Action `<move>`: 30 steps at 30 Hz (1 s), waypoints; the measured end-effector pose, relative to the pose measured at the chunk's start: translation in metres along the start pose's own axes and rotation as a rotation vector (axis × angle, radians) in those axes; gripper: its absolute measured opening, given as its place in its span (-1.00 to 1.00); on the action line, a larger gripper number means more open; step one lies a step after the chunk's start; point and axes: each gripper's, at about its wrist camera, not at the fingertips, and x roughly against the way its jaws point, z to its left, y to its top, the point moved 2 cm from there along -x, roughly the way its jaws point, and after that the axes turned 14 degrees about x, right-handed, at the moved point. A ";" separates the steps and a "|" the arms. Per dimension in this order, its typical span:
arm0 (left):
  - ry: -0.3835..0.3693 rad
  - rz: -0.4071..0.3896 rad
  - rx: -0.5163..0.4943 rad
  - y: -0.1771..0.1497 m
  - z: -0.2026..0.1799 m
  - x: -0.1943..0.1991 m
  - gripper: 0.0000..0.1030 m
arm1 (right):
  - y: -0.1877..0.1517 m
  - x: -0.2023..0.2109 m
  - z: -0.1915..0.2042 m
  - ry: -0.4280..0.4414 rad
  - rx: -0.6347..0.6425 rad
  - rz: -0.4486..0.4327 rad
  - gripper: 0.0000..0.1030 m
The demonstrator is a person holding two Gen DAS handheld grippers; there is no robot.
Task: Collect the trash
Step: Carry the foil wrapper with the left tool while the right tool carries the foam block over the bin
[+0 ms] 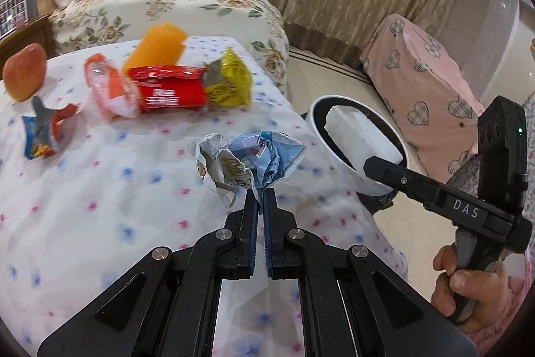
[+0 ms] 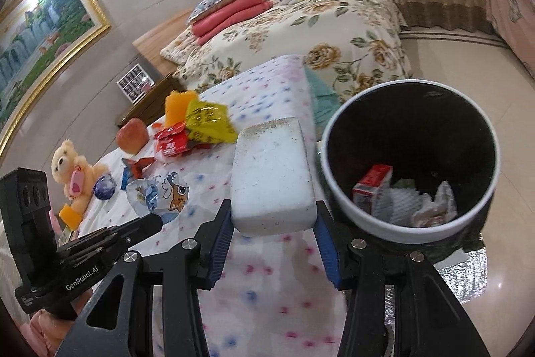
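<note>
My left gripper is shut on a crumpled blue and white wrapper, which hangs above the dotted white cloth on the table. In the right wrist view the same wrapper sticks out of the left gripper. My right gripper is shut on a white foam block, just left of the round white bin. From the left wrist view the foam block is over the bin's rim. A red and white carton and crumpled paper lie in the bin.
Further back on the cloth lie a red wrapper, a yellow wrapper, a pink packet, a blue and orange wrapper, an orange sponge and an apple. A teddy bear sits at the far end. Behind stands a flowered bed.
</note>
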 end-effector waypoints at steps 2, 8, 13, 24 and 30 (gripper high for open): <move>-0.003 0.008 -0.010 0.000 -0.006 -0.004 -0.94 | -0.002 0.003 -0.008 -0.011 -0.012 -0.002 -0.07; -0.013 0.019 -0.040 0.004 -0.023 -0.013 -0.94 | -0.006 0.013 -0.030 -0.046 -0.049 -0.011 -0.07; -0.021 0.029 -0.067 0.006 -0.039 -0.022 -0.94 | -0.008 0.017 -0.044 -0.064 -0.076 -0.018 -0.07; -0.038 0.044 -0.115 0.012 -0.071 -0.039 -0.94 | -0.011 0.021 -0.071 -0.098 -0.109 -0.020 -0.06; -0.042 0.047 -0.145 0.017 -0.088 -0.050 -0.94 | -0.010 0.022 -0.079 -0.107 -0.119 -0.021 -0.06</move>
